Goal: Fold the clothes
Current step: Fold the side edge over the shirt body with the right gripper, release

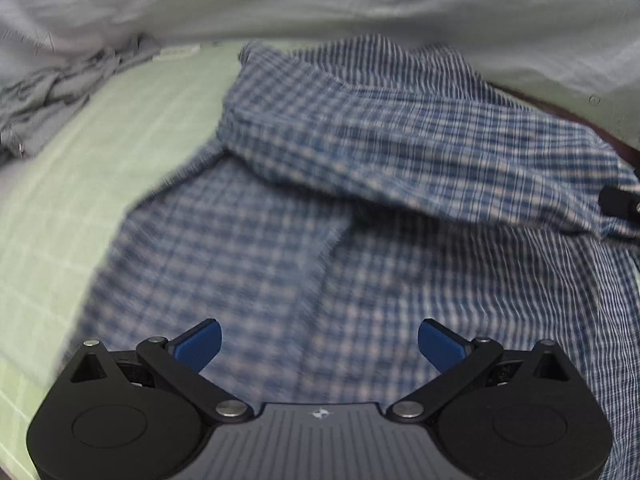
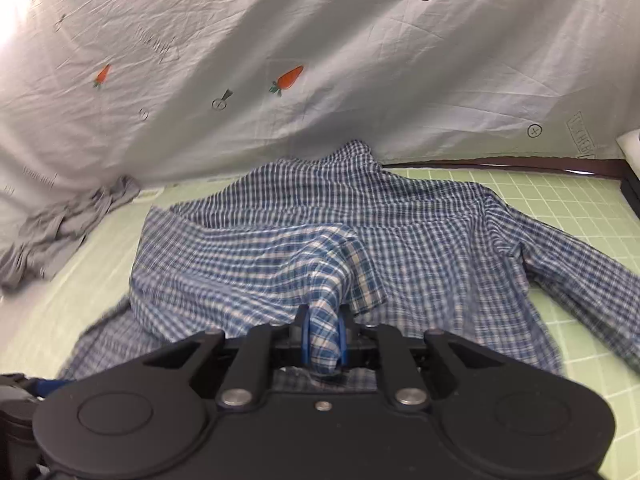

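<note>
right wrist view: right tongs point(image 2: 323, 338) pinch the plaid shirt point(image 2: 420, 240), left tongs point(image 1: 319, 344) wide, grey cloth point(image 2: 64, 232) beside.

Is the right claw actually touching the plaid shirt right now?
Touching. The right wrist view shows the right claw shut on a bunched fold of the plaid shirt, with cloth pinched between its blue pads.

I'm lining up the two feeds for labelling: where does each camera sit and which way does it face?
Left wrist: on the left claw, facing steeply down at the blue-and-white checked cotton shirt; its open blue fingers show.
Right wrist: on the right claw, facing across the shirt toward a grey carrot-print sheet; its fingers pinch a shirt fold.
Shared: shirt, green gridded mat, crumpled grey garment, sheet.
</note>
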### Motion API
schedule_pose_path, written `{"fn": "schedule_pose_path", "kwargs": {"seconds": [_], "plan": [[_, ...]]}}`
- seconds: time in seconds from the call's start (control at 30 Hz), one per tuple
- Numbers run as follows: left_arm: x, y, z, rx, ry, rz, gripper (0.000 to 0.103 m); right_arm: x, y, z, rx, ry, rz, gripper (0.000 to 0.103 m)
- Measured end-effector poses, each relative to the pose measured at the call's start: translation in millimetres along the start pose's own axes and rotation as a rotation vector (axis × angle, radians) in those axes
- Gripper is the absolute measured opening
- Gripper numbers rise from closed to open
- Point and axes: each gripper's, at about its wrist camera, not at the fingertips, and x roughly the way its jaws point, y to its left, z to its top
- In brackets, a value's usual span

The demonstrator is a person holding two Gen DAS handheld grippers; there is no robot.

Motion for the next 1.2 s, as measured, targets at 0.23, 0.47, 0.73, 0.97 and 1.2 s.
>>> {"fn": "schedule_pose_path", "kwargs": {"seconds": [0.23,0.47,0.73,0.97,1.2], "plan": [[13.4,-31.0,-25.1,-0.094,-0.007,0.146,0.103,-5.5,-61.9,-5.2,-0.065,0.019,0.058,0.014],[16.4,-36.9,-22.4,-0.215,-0.029,0.214,0.103,-14.5,-136.2,20.9,-0.058,-0.102,-0.032,0.014],[14.6,-44.1,-20.5,-0.29,-0.03,0.26,0.103,18.7,-194.1,10.6,0.028,0.03,-0.169,0.037],[14.3,-45.4,-18.6,-0.291,-0.016,0.258,0.103,14.8,-198.9,-19.5,0.072,0.048,-0.154,0.103],[14.5,-40.8,-12.7,-0.231,0.026,0.209,0.103,-3.6,-183.8,-22.3,0.067,-0.004,-0.185,0.103]]}}
